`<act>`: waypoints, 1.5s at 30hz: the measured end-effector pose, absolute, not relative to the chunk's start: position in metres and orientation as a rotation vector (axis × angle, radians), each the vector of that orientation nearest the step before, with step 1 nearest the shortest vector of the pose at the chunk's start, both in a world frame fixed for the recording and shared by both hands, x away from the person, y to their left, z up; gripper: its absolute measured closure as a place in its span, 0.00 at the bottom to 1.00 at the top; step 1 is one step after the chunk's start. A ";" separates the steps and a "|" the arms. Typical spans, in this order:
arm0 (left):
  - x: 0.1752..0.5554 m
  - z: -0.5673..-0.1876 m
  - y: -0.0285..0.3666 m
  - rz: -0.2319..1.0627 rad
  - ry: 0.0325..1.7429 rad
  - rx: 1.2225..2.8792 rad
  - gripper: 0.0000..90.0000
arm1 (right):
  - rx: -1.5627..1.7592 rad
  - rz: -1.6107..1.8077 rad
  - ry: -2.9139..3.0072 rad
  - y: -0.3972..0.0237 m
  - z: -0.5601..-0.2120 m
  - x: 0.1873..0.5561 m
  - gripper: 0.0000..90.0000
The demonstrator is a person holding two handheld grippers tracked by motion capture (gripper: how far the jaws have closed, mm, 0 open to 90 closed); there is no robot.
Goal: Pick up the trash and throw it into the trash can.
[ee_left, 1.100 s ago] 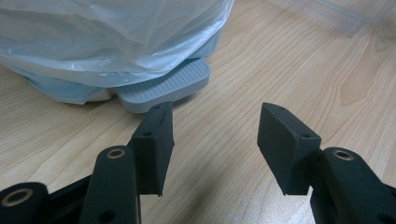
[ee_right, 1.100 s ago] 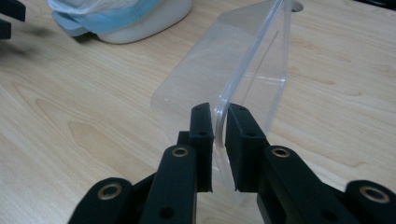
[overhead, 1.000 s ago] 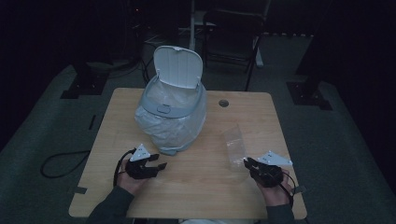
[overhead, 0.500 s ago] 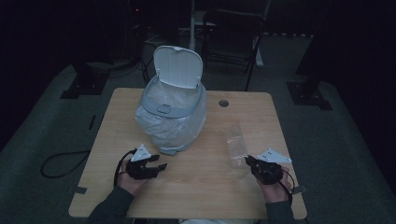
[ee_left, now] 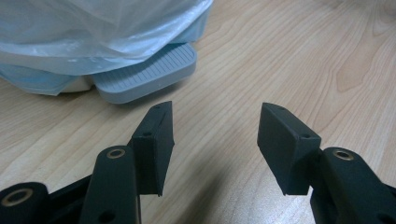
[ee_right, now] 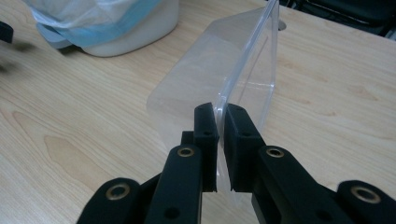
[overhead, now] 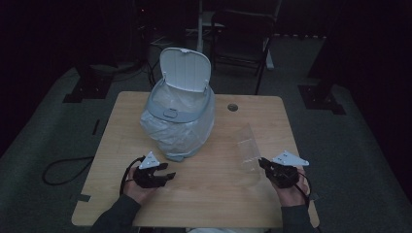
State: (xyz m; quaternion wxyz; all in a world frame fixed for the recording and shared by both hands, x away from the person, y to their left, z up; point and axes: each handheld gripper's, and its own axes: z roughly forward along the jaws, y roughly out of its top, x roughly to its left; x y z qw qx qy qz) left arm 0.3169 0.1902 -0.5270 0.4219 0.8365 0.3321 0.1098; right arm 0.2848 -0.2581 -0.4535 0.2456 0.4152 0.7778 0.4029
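Both fingers of your right gripper (ee_right: 220,154) have just closed, pinching the clear plastic container's (overhead: 247,153) wall on the wooden tabletop (overhead: 204,194) — grasp secured; left gripper's (ee_left: 212,140) fingers spread, idle.

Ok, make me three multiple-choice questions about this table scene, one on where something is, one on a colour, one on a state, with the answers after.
1. Where is the clear plastic container?
A. inside the bin
B. on the table by the right gripper
C. on the floor

2. What colour is the pedal bin's foot pedal?
A. grey
B. red
C. green

3. How is the bin's lid?
A. shut
B. lying on the table
C. standing open

Answers:
1 B, the right gripper has its jaws pinched on the container's wall.
2 A, the left gripper view shows a ribbed grey pedal.
3 C, it stands upright behind the bag-lined rim.
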 end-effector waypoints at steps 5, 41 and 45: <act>0.317 -0.529 0.188 0.261 0.828 2.108 0.52 | 1.106 1.127 2.118 -0.260 -0.444 0.286 0.93; 0.310 -0.545 0.160 0.336 0.767 2.243 0.26 | 0.980 1.199 2.129 -0.261 -0.391 0.294 0.93; 0.310 -0.545 0.158 0.342 0.789 2.246 0.21 | 0.962 1.203 2.136 -0.261 -0.384 0.295 0.93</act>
